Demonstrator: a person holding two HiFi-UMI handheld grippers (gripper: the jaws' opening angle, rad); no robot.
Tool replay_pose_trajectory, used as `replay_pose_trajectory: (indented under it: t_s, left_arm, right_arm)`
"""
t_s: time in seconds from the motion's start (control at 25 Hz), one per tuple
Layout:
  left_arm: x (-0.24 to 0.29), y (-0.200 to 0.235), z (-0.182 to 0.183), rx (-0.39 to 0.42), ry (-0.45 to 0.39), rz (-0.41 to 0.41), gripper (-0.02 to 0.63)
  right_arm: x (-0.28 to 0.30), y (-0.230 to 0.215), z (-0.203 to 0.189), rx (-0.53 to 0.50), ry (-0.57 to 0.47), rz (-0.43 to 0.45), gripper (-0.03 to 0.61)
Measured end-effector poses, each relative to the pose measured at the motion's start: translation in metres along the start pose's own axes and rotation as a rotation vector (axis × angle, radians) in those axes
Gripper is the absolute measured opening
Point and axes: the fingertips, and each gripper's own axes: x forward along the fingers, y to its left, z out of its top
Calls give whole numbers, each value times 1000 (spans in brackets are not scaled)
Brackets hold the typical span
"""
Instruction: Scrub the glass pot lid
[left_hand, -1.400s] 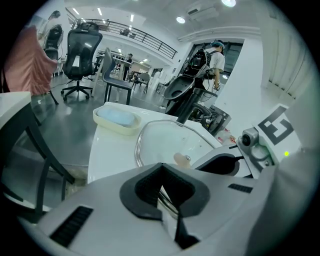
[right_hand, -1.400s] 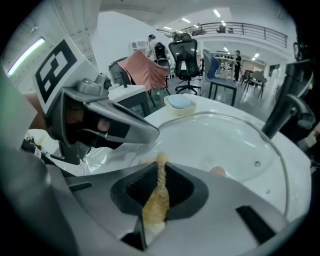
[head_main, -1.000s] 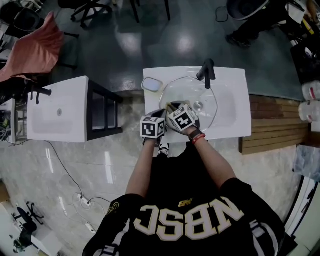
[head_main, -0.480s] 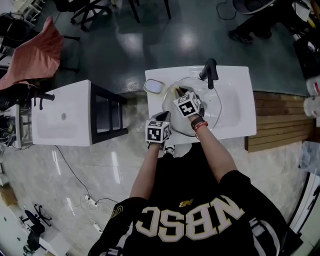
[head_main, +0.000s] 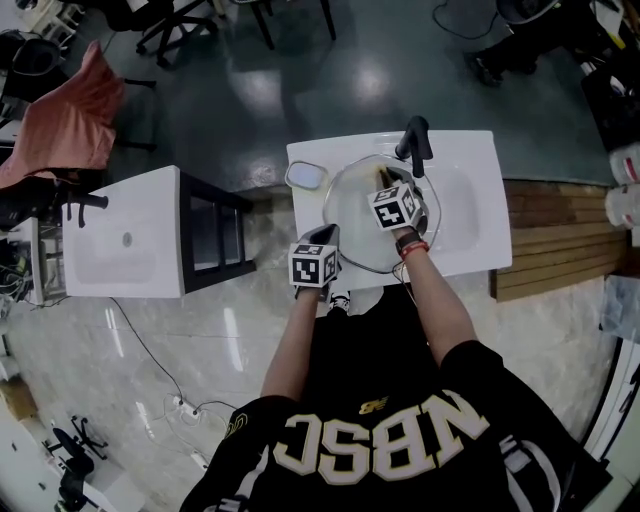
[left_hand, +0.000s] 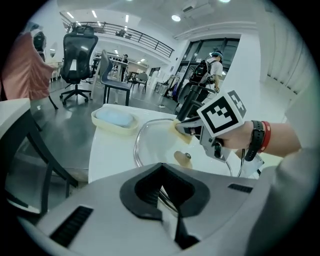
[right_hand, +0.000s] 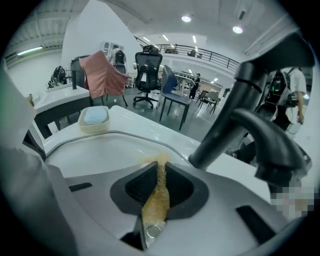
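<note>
Glass lid (head_main: 352, 225) with a metal rim, over the basin of a white sink (head_main: 470, 230), at the middle of the head view. Grips the lid at 8 o'clock with the left tongs (head_main: 328, 234), jaws closed on the metal edge; in the left gripper view, that edge running straight in between them. Holds a yellow-brown sponge (right_hand: 156, 200) in the right tongs (head_main: 383, 181), jaws pinched together on it, at 12 o'clock on the lid. Sponge tip poking out past the jaws and touching the glass just inside the far rim.

Black tap (head_main: 415, 148) at 1 o'clock from the lid, close above the right tongs. Cream soap dish (head_main: 306, 174) with a pale blue block in it at 10 o'clock, on the sink's flat edge, just beside the lid's rim. Black band and red band on the right wrist (head_main: 405, 245).

Second white sink (head_main: 120, 235) at 9 o'clock, well apart. Pink cloth (head_main: 65, 110) draped over a chair at 10 o'clock, farther off. Wooden boards (head_main: 545, 240) at 3 o'clock, just beside the sink.
</note>
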Motion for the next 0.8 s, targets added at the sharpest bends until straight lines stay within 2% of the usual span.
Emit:
replay_pose_trajectory:
  t_s: [0.08,0.24,0.32,0.44,0.8]
  left_arm:
    - [1,-1,1,13,-2,5,12]
    - [0,0,0,13,-3,0,12]
    - [0,0,0,9,-3,-3,12]
    - [0,1,-1,9,-3,-5,12]
    - [2,1,2,7,-11,-16,12]
  right_arm:
    - [-2,-11,-7,-16,13,-28,55]
    - [-10,-24,-21,-110,49,-96,54]
    - [-16,-30,-31,-99,67,-110,54]
    - [-24,-38,-43,-79,93,-120,54]
    - [-58,-46,-80,-131,238,-103,54]
